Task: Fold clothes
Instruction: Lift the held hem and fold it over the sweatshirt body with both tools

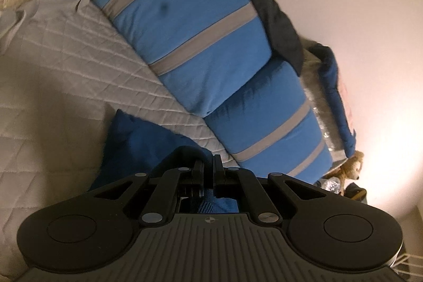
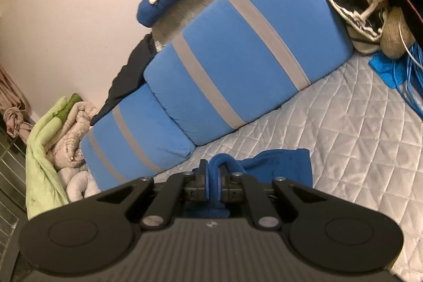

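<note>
The garment (image 2: 280, 165) lies on the bed (image 2: 357, 149) just ahead of the right gripper (image 2: 212, 171), trailing to its right. Beyond it, two cushions (image 2: 238, 57) lie end to end along the wall (image 2: 66, 4) (the nearer to the gripper's left). A bedding pile (image 2: 71, 123) sits far left. In the left wrist view the garment spreads left of the left gripper (image 1: 207, 165).

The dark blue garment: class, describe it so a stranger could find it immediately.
Start at the grey quilted bedspread with the long blue cushions along the wall. In front of them lies the dark blue garment, pinched by the right gripper. It is crumpled, deeper blue, and has no grey stripes.
</note>
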`<state>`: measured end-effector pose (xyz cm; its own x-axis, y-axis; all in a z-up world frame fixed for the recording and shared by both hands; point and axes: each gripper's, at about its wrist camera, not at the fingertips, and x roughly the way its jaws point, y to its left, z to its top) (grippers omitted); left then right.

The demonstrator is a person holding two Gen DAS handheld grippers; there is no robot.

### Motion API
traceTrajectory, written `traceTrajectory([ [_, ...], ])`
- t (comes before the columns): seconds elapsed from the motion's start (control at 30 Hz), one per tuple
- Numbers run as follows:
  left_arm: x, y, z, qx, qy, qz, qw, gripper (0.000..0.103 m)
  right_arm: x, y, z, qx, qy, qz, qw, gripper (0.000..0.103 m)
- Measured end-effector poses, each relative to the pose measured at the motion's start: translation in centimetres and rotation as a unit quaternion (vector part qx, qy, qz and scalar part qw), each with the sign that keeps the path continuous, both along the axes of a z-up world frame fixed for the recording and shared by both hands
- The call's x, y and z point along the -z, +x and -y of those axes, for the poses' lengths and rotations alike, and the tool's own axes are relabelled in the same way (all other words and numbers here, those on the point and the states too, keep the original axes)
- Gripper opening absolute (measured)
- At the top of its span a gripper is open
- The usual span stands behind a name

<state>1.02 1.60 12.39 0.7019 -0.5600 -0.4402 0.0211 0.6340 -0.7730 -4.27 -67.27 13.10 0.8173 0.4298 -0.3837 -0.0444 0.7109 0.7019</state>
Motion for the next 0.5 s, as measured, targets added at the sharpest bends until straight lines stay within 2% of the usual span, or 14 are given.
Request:
traceTrajectory([
  [0.5,2.0,4.4,1.9,0.006,0.036,-0.027,0.999,0.005,4.2,5.0,0.6,0.006,-0.001,-0.036,0.999,0.006],
])
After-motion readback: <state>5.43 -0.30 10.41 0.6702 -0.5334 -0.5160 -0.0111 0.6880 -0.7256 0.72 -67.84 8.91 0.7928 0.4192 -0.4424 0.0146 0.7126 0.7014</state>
